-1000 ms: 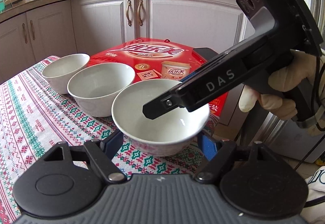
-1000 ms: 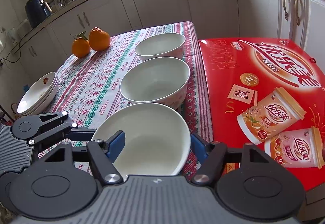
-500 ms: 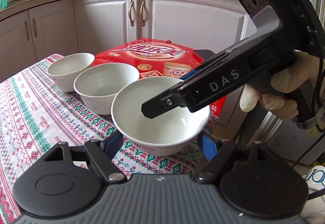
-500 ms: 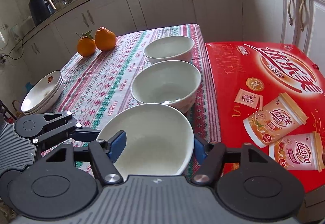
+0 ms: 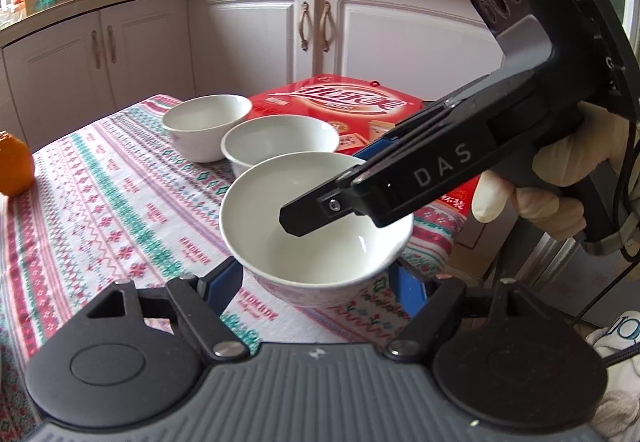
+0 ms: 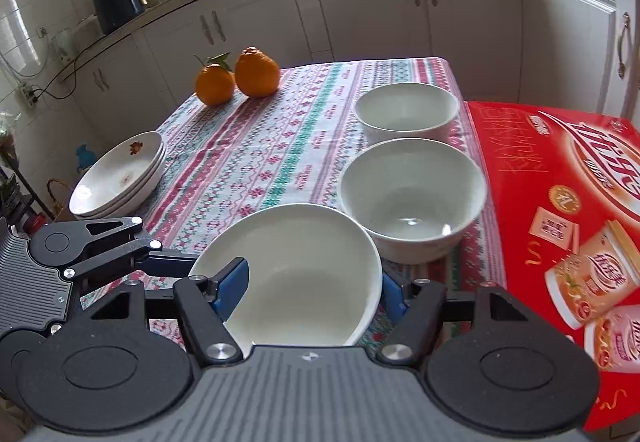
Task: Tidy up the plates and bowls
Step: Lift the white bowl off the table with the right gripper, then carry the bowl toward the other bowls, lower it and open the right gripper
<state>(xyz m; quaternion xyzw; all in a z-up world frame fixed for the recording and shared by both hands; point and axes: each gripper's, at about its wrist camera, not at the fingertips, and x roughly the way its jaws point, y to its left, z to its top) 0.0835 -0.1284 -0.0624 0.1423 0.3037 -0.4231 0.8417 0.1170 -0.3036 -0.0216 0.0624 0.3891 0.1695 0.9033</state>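
The tabletop (image 6: 256, 157) under its striped patterned cloth carries a red printed carton (image 6: 560, 201) on the right, a stack of shallow flowered plates (image 6: 120, 173) on the left, and two white ceramic bowls (image 6: 412, 193) in a row. A third white bowl (image 6: 296, 274), nearest, sits between the fingers of both grippers: the left gripper (image 5: 316, 282) clasps its near wall, the right gripper (image 6: 312, 290) closes on its rim. The next bowl lies just beyond, straight ahead of the right fingers, so nesting looks likeliest.
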